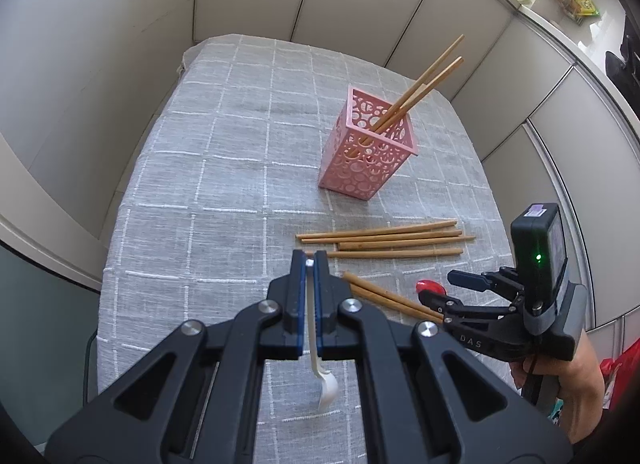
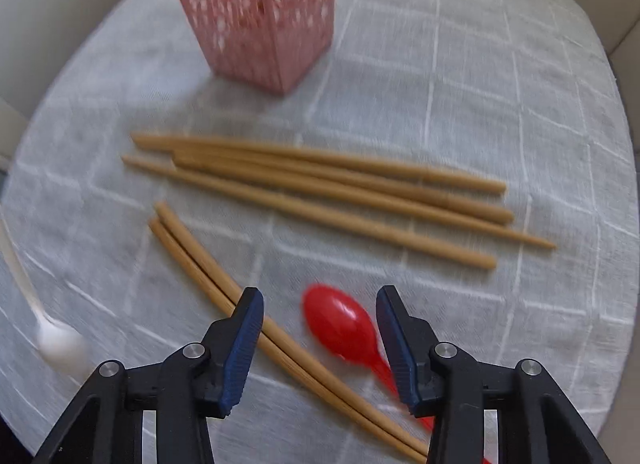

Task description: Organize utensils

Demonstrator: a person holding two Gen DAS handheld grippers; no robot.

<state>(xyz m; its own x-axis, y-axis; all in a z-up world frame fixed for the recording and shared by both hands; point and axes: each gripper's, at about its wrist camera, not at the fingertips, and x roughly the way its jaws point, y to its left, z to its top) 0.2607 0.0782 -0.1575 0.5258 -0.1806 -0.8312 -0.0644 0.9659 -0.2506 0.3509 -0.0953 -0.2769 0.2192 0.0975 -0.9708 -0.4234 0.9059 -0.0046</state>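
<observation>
The left gripper (image 1: 309, 264) is clenched on the handle of a white plastic spoon (image 1: 326, 386), which hangs between the blue pads with its bowl down, above the grey checked tablecloth (image 1: 200, 184). In the right wrist view the same spoon shows at the far left edge as a pale blur, so whether its bowl touches the cloth is hard to say.

The right gripper (image 2: 320, 300) points steeply down with its jaws apart and nothing between the pads. The bowl of a red spoon (image 2: 340, 324) lies on the cloth in the gap below them, its handle running back under the right-hand finger. Just to the left of it, a pair of wooden chopsticks (image 2: 208, 276) lies side by side at a slant, passing under the left-hand finger.

Beyond these, four more loose chopsticks (image 1: 384, 240) lie in a rough bundle across the cloth (tips not all facing the same way). Farther back stands the pink perforated holder (image 1: 366, 144), upright, with two chopsticks in the holder (image 1: 420, 84) leaning out over its far rim. A person's hand (image 1: 560, 376) grips the right tool at the edge of the left wrist view.
</observation>
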